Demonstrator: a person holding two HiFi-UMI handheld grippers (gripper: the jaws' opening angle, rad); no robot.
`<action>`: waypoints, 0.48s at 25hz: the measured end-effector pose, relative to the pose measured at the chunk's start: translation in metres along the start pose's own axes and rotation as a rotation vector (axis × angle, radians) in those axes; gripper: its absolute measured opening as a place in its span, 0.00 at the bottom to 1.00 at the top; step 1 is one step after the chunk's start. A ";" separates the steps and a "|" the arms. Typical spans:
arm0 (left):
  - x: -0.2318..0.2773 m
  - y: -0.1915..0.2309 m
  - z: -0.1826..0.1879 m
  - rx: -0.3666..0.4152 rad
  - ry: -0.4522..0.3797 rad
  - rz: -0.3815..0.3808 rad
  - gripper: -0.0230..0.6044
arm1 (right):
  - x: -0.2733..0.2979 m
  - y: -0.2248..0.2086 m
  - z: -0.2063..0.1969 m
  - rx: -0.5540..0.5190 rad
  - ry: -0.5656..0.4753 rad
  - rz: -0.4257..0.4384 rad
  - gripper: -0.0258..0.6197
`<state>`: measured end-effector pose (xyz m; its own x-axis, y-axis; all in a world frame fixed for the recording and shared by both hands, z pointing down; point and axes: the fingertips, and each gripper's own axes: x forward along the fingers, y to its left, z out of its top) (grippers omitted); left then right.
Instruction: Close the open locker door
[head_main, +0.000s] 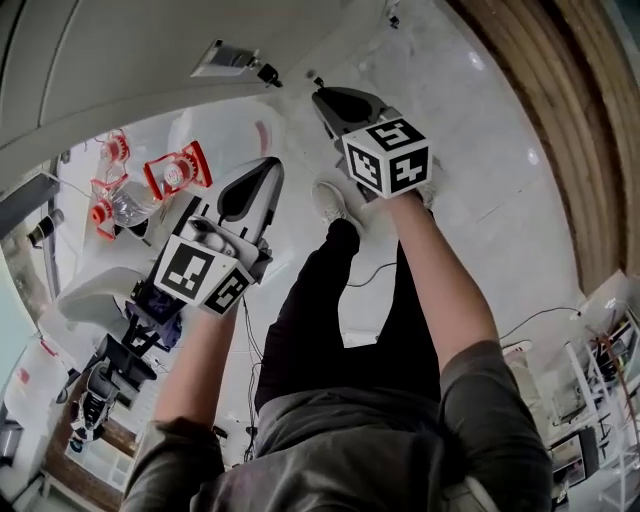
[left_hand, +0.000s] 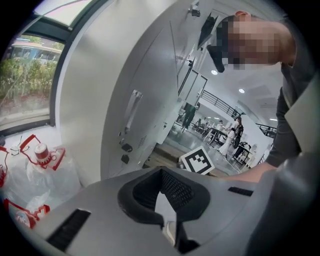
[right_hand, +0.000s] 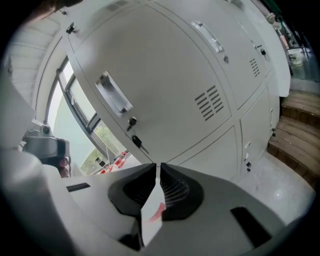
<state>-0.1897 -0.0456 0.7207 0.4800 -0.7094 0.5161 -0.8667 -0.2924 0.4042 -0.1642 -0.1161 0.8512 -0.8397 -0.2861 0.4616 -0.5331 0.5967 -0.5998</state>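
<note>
Locker door (right_hand: 165, 75): dead ahead of the right gripper, above its jaws; handle (right_hand: 114, 94) and key (right_hand: 132, 122) at its left edge; seems flush with neighbouring doors, not certain.
Right gripper (right_hand: 157, 167): jaws almost together, nothing between.
Left gripper (left_hand: 161, 172): jaws closed, empty.
Plastic bags (left_hand: 35, 165): red print, left of lockers.

The locker door (right_hand: 165, 82) is pale grey metal and stands upright, with a recessed handle (right_hand: 114, 94) and vent slots (right_hand: 211, 102). Keys (right_hand: 136, 141) hang from its lock. It appears flush with the neighbouring doors (right_hand: 250, 55).
</note>
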 end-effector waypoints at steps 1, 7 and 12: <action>-0.002 -0.008 0.008 0.006 -0.009 -0.002 0.05 | -0.015 0.007 0.009 -0.004 -0.015 0.002 0.10; -0.024 -0.062 0.067 0.054 -0.061 -0.025 0.05 | -0.106 0.058 0.079 -0.057 -0.123 0.013 0.09; -0.044 -0.109 0.131 0.151 -0.121 -0.035 0.05 | -0.182 0.097 0.150 -0.127 -0.242 0.029 0.09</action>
<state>-0.1339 -0.0668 0.5552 0.4980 -0.7665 0.4056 -0.8648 -0.4045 0.2975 -0.0787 -0.1187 0.6104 -0.8631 -0.4289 0.2668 -0.5038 0.6921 -0.5170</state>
